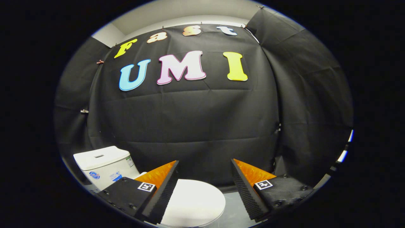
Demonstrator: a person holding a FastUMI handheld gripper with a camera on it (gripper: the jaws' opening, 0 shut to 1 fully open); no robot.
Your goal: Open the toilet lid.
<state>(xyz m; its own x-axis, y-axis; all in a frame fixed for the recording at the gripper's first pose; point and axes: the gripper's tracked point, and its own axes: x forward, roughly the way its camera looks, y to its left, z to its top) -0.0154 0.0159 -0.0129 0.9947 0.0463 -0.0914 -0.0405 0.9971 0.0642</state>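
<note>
White toilet lid lies closed, in front of the tank.
Gripper hovers above the lid, fingers wide apart and empty; better go down to the lid's front edge and hook under it.

The tool hangs with its fingers spread wide apart.

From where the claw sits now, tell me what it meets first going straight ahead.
Probably the black cloth wall. The open claw points above the closed toilet lid, which lies lower between its fingers; depth is hard to judge.
</note>
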